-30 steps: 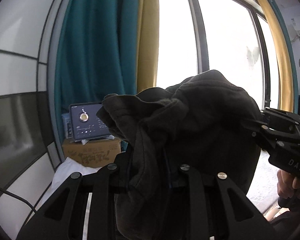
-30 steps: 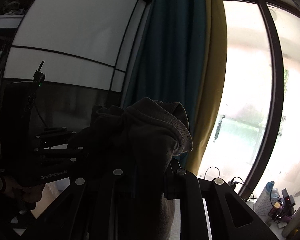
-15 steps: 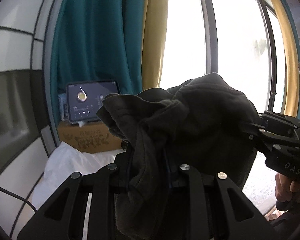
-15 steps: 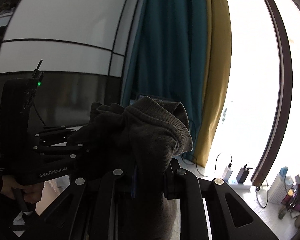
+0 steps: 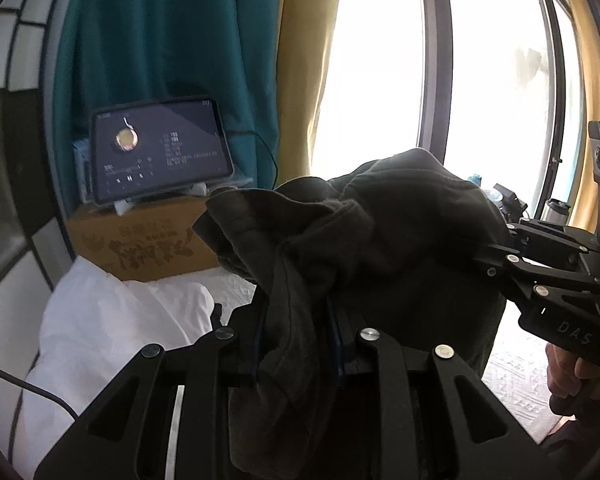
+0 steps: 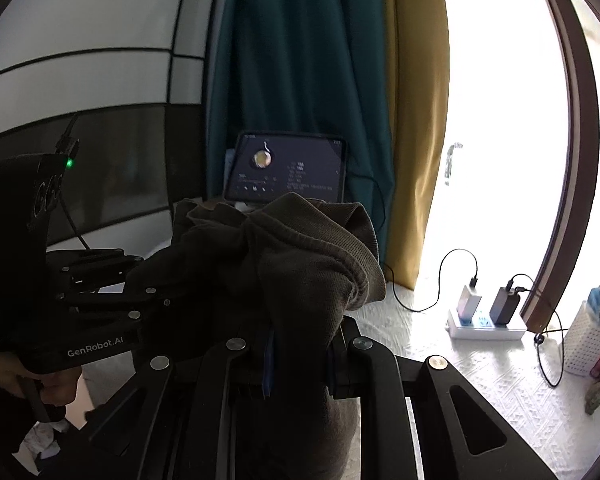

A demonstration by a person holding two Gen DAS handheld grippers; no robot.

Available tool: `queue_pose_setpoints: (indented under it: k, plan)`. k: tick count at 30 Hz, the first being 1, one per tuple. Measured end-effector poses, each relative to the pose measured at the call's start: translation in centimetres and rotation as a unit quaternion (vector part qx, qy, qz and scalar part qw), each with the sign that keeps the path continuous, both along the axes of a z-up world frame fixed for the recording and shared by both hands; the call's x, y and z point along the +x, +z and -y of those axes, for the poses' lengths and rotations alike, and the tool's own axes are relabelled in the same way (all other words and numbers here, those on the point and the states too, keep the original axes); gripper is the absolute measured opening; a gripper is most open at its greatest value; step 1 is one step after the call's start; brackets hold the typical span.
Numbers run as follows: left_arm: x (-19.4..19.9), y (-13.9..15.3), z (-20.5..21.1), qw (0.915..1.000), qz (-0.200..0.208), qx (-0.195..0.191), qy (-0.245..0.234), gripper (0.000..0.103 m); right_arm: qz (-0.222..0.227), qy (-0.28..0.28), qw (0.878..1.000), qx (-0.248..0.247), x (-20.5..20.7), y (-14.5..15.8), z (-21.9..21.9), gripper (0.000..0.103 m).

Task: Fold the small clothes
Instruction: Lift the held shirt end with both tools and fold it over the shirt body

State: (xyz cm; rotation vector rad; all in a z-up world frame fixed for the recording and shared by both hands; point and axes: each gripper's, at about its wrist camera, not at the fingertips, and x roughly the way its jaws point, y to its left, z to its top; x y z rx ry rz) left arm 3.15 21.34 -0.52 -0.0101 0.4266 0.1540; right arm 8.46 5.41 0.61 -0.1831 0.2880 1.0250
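A dark grey garment [image 5: 380, 248] hangs in the air between my two grippers; it also shows in the right wrist view [image 6: 292, 264]. My left gripper [image 5: 298, 340] is shut on one bunched edge of it. My right gripper [image 6: 298, 356] is shut on another bunched edge. In the left wrist view the right gripper [image 5: 540, 276] comes in from the right, close beside the cloth. In the right wrist view the left gripper [image 6: 100, 300] comes in from the left, touching the same cloth. The garment's lower part is hidden behind the fingers.
A tablet [image 5: 160, 148] stands on a cardboard box [image 5: 148, 244] before teal and yellow curtains. A white pillow [image 5: 112, 320] lies below it on a white textured bedcover [image 6: 480, 380]. A power strip with chargers [image 6: 488, 316] and a white basket [image 6: 588, 336] sit by the window.
Both grippers have tilted downward with the garment still held; the tablet, box, pillow and bedcover have come into view. The grip on the cloth is unchanged.
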Motion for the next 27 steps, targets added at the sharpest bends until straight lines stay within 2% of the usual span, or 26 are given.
queue_pose_setpoints:
  k: [14,27]
  plan:
    - [6.4,-3.6,-2.6,0.9979,-0.055,-0.032,-0.008,0.024,-0.051,-0.005,0.998,-0.035,7.1,-4.2,-3.8,0.019]
    - [9.9,-6.1,-4.6,0.9944,-0.097,-0.042,0.0,0.023,-0.107,0.008,0.991,-0.075,12.1,-8.2,-7.1,0.019]
